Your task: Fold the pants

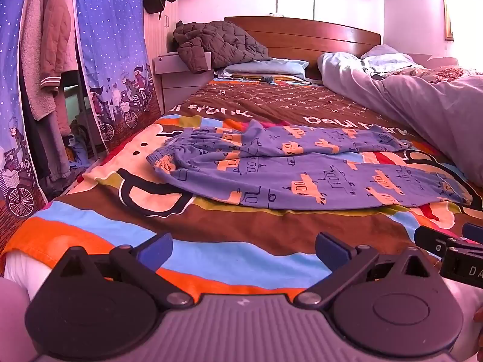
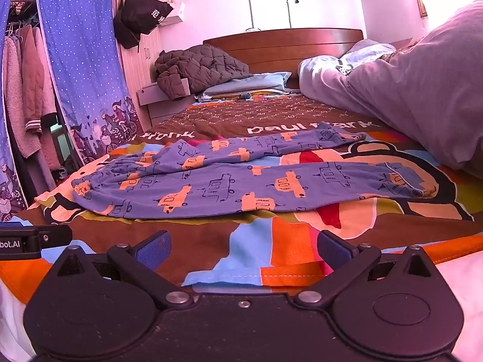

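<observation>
I've got both claws low at the foot end of the bed [image 1: 90,220], and neither has touched cloth yet. Left claw [image 1: 244,250] is spread wide, nothing between its blue pads. Right claw [image 2: 244,249] is the same, gaping and empty, just beside the left one; I can see its tip poking in at the edge of the left view.

The pants [image 1: 302,175] lie flat on the striped bedspread ahead of me, well apart from both claws. The waistband [image 1: 169,154] sits bunched toward the left, by the wardrobe curtain [image 1: 111,45]. The two legs run off to the right, toward the grey duvet [image 1: 422,96]. They're splayed: the far leg [image 2: 271,144] angles away, the near leg [image 2: 271,187] runs closer to me, with a wedge of bedspread showing between them.

So the first job, as I read it, is leg onto leg. I'd send the left claw to the near side of the waistband and the right to the near cuff [image 2: 404,181]. Pinch only the near leg's fabric, not the bedspread beneath. Lift both ends together, keeping the cloth taut, and lay it over the far leg with the edges matched. The fabric looks thin and floppy, so a lazy lift would probably drag wrinkles in.
</observation>
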The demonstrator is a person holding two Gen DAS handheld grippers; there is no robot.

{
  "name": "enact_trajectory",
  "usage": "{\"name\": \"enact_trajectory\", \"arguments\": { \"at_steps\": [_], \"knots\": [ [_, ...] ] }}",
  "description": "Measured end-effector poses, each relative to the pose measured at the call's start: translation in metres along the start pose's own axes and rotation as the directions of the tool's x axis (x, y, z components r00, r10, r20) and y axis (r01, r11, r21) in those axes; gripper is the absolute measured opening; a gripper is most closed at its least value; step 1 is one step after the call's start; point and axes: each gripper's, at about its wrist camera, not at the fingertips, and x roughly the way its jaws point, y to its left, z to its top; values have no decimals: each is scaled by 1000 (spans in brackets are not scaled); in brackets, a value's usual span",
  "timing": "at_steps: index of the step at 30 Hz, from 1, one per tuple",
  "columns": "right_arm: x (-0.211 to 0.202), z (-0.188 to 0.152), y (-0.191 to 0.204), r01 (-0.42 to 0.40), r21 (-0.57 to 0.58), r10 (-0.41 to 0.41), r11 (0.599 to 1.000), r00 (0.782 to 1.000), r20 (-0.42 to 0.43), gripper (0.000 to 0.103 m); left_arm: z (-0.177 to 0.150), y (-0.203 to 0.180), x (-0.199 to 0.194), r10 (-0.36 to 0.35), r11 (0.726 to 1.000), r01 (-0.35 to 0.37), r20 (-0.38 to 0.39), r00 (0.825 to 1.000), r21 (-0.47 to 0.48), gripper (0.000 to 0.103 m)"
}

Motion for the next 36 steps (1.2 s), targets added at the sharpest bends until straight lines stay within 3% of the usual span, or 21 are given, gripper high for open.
{"name": "enact_trajectory", "arguments": {
  "at_steps": [36],
  "knots": [
    [2,0,-1,-1,1,1,1000,1000,-3,102,-2,7,-2,2,1000,-3,-8,1000,-3,103]
  ]
}}
